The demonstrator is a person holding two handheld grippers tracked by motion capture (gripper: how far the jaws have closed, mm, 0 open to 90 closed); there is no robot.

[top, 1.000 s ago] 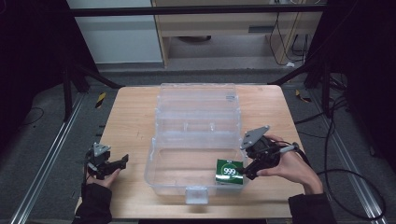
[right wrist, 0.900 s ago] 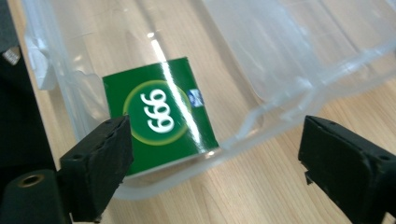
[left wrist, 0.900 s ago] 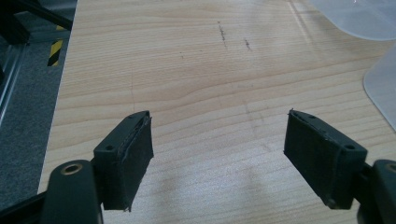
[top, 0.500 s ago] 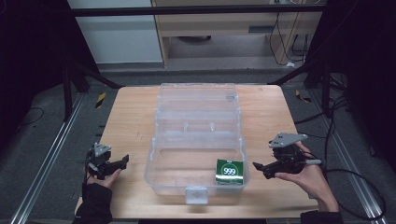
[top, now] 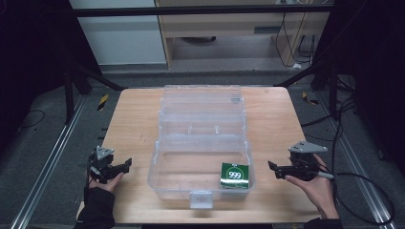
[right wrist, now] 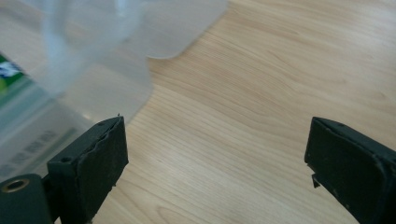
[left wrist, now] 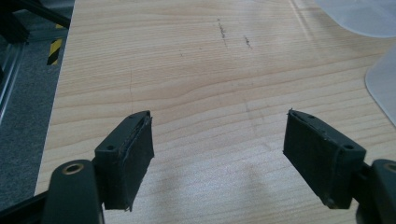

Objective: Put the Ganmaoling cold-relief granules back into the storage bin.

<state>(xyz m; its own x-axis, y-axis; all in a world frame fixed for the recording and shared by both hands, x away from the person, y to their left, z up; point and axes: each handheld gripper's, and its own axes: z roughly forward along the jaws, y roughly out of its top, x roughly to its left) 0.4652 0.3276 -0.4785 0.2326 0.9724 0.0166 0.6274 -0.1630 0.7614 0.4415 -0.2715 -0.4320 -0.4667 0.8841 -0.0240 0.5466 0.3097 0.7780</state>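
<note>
A clear plastic box (top: 200, 143) stands open in the middle of the wooden table (top: 129, 124). A green pack marked 999 (top: 235, 175) lies in its front right corner. My right gripper (top: 271, 167) is low over the table just right of the box, pointing at it. Its jaws have just been opening and stand open (right wrist: 215, 168) with nothing between them. The box wall (right wrist: 70, 70) and a bit of the green pack (right wrist: 9, 74) lie to their left. My left gripper (top: 125, 164) rests left of the box, open (left wrist: 219, 163) over bare wood.
The box's lid (top: 203, 102) lies back towards the far side of the table. Its front latch (top: 200, 199) is near the table's front edge. Metal rails (top: 43, 176) and cables (top: 344, 143) run on the floor on both sides.
My right gripper has let go of the green pack, drawn back out of the box to the right and sunk towards the table. The pack stays in the box. The left gripper has not moved.
</note>
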